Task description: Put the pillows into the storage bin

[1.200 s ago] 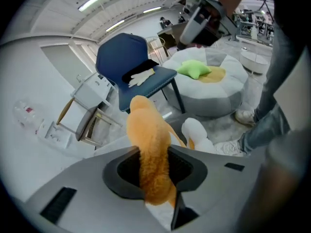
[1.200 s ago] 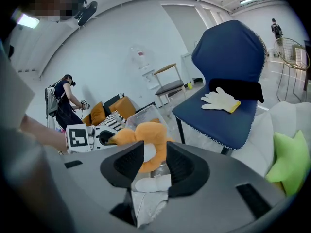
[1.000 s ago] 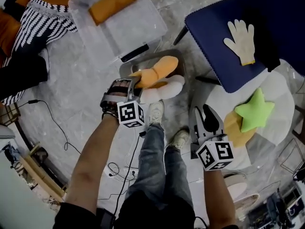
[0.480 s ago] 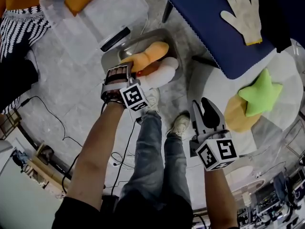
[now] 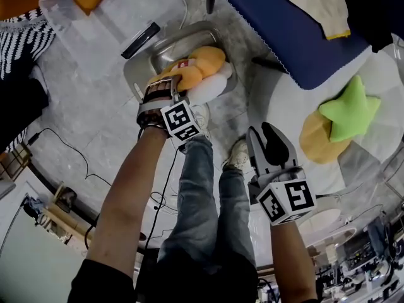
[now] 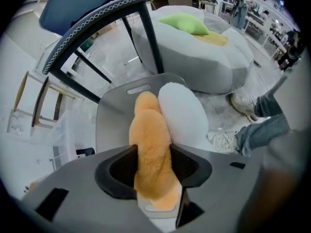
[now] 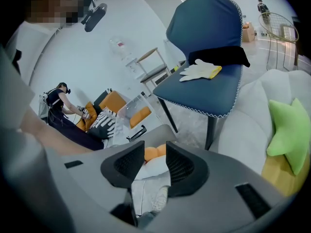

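Left claw [image 6: 153, 163] is down at the shallow grey storage bin [image 5: 165, 50], upper centre of the head view. The long orange plush pillow [image 6: 148, 140] fills the gap between its jaws. Those jaws have just been opening, but both pads are on the plush, so I'd call it a grip about to let go.

The key line is the pillow's long axis: it runs straight away from the claw into the bin, flank to flank with the plump white pillow [image 6: 182, 113] on its right in the left gripper view.

Right claw [image 5: 270, 145] hangs lower centre, jaws partly apart with nothing between them. The green star-shaped pillow [image 5: 350, 113] sits at the right edge on a pale round pouf [image 5: 293, 103], well apart from the bin. The right hand looks nearer to it.
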Available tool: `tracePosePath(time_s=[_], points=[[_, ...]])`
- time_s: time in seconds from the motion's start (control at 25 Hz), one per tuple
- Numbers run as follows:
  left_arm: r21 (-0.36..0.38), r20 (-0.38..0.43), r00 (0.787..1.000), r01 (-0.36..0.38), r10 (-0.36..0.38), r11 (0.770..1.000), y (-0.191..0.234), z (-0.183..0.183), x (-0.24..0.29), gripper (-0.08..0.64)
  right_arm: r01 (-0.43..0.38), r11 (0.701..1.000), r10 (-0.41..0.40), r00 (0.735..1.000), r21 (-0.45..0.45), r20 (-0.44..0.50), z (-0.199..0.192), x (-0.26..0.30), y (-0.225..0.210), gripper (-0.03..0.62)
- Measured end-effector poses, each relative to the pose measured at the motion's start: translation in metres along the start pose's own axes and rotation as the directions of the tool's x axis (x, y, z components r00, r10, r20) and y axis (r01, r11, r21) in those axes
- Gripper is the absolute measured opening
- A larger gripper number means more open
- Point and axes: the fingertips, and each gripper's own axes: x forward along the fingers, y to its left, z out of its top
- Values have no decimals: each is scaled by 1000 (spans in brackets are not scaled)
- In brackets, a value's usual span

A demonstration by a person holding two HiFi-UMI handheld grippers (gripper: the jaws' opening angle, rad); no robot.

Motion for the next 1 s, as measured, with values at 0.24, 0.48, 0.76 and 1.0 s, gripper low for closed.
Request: tracePosePath(time_s=[0.24,0.48,0.76,1.0], points=[[-208,11,993,118,-119,971,-7,6,-4,279,12,1000,-12,1000,2,8,-2,1,-4,152],[-303,21,988,153,-154,940,-11,7,-8,307,108,994,-107,994,18,-35,-26,17,-23,153],[-373,79,951,308,-300,876,-38,5,-13,399,144,982,-137,988,122,-67,-41,14,-35,153],[-436,116,959,282,-257,855,-23,11,-22,403,141,984,-136,990,111,-45,-34,7,-37,152]])
